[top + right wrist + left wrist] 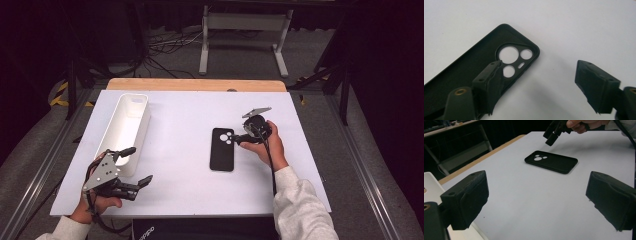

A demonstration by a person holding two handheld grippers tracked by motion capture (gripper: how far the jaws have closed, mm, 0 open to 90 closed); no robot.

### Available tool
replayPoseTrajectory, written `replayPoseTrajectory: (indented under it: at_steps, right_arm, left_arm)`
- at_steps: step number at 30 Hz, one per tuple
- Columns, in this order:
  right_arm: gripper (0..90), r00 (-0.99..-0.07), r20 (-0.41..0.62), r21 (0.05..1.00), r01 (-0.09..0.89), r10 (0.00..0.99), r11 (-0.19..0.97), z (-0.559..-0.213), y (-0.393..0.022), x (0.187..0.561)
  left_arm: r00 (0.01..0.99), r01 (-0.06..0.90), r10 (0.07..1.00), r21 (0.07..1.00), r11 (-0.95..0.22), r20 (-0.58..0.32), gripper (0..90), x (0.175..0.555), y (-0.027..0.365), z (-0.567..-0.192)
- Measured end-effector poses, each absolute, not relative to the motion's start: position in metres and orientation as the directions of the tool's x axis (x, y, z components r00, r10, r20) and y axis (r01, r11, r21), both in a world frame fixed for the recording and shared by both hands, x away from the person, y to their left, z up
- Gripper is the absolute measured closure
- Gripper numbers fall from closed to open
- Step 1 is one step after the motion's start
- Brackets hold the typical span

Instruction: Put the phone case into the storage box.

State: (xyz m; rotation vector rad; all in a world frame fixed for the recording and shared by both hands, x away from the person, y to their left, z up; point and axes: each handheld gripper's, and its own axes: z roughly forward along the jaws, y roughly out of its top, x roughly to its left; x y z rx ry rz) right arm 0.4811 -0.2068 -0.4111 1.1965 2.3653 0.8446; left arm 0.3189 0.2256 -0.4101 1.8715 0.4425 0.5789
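Observation:
A black phone case (222, 149) with round camera cut-outs lies flat in the middle of the white table (180, 115). My right gripper (240, 139) hovers just right of the case's camera end, held by a hand in a light sleeve. In the right gripper view its jaws (541, 85) stand open with only bare table between them, and one jaw overlaps the case (474, 65) beside the cut-outs. My left gripper (139, 165) rests near the front left of the table, open and holding nothing. The left gripper view looks across its jaws (539, 202) at the case (551, 161) and the right gripper (551, 137).
A long white bin (127, 125) stands along the table's left side, just behind the left gripper. A wooden strip (195, 84) edges the far side of the table. Beyond it are a metal stand and cables on the floor.

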Motion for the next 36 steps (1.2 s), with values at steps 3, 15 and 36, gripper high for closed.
replayPoseTrajectory:
  at_steps: [3, 15, 36]
  right_arm:
    - [21.2, -0.556, -0.021, 0.640, 0.631, 0.831, 0.439, -0.411, -0.206, 0.492]
    - [43.5, -0.526, 0.054, 0.534, 0.733, 0.849, 0.420, -0.417, -0.194, 0.522]
    - [63.8, -0.508, 0.056, 0.463, 0.776, 0.859, 0.429, -0.428, -0.178, 0.539]
  left_arm:
    - [0.815, 0.032, 0.549, 0.933, -0.359, 0.183, 5.2, 0.319, 0.225, -0.410]
    - [0.821, 0.036, 0.542, 0.931, -0.363, 0.179, 5.1, 0.319, 0.224, -0.412]
    - [0.828, 0.035, 0.528, 0.924, -0.382, 0.187, 5.1, 0.319, 0.223, -0.413]
